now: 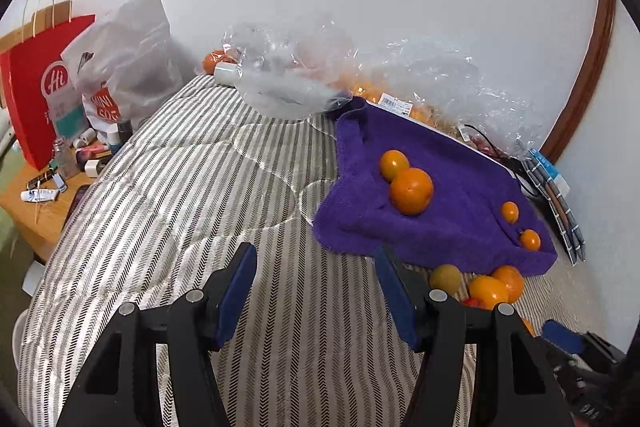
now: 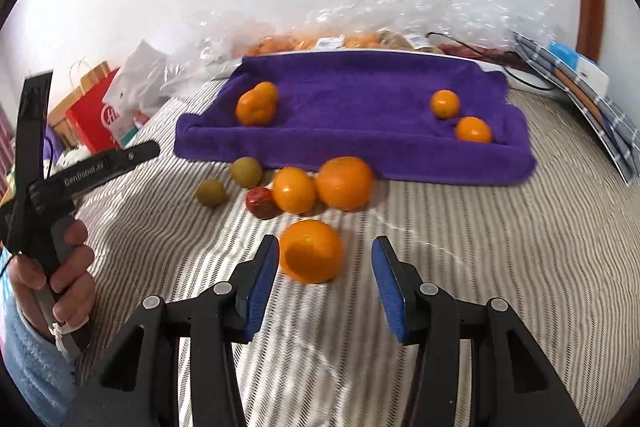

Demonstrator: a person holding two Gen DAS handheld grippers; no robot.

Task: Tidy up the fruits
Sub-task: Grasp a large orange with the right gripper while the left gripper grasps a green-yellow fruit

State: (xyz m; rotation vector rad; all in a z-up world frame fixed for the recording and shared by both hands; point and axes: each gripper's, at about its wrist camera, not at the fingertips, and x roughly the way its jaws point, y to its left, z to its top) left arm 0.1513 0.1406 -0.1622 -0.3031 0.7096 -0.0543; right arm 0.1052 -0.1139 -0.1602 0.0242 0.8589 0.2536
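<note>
A purple towel (image 2: 360,95) (image 1: 452,187) lies on the striped bed. On it sit two larger oranges at the left (image 2: 256,105) (image 1: 410,191) and two small ones at the right (image 2: 445,103) (image 1: 510,211). Loose fruit lies in front of the towel: two oranges (image 2: 344,183), two greenish fruits (image 2: 245,171) and a red one (image 2: 262,202). My right gripper (image 2: 325,263) is open, with an orange (image 2: 311,251) between its fingertips, nearer the left finger. My left gripper (image 1: 316,263) is open and empty above the quilt, left of the towel.
Clear plastic bags with more fruit (image 1: 304,83) lie behind the towel by the wall. A red paper bag (image 1: 36,87) and small bottles stand on a wooden bedside table (image 1: 36,211) at the left. A checked cloth (image 2: 592,99) lies at the right.
</note>
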